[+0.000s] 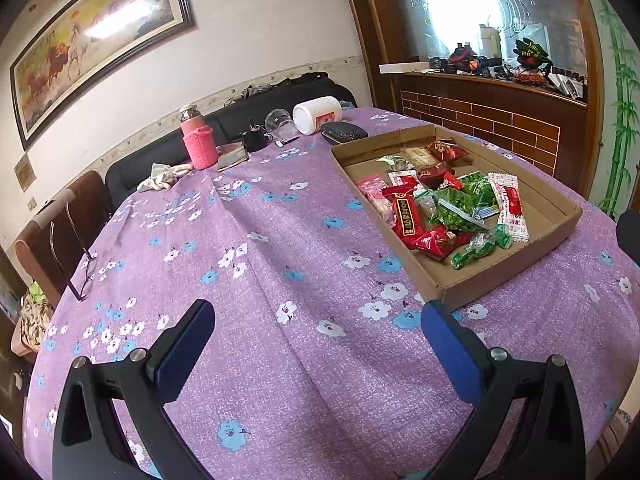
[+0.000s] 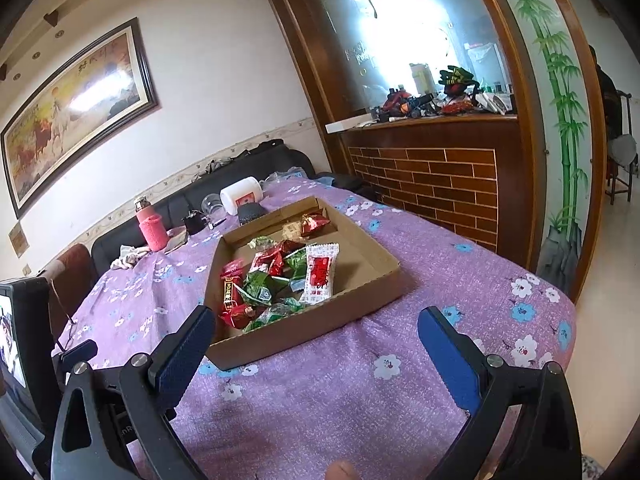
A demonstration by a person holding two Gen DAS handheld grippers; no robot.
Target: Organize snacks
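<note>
A shallow cardboard tray (image 1: 556,226) (image 2: 384,280) lies on the purple flowered tablecloth and holds several wrapped snacks in red, green, pink and white. A white-and-red packet (image 1: 510,206) (image 2: 320,274) lies at the pile's right side, and a long red packet (image 1: 404,212) (image 2: 229,292) at its left. My left gripper (image 1: 318,322) hovers open above bare cloth, left of and nearer than the tray. My right gripper (image 2: 316,330) is open too, just in front of the tray's near wall. Neither holds anything.
At the table's far end stand a pink sleeved bottle (image 1: 197,142), a tipped white jar (image 1: 318,114), a clear cup (image 1: 279,122), a dark case (image 1: 344,133) and a crumpled cloth (image 1: 164,176). Eyeglasses (image 1: 82,264) lie at the left edge. A brick-fronted counter (image 2: 432,184) stands behind.
</note>
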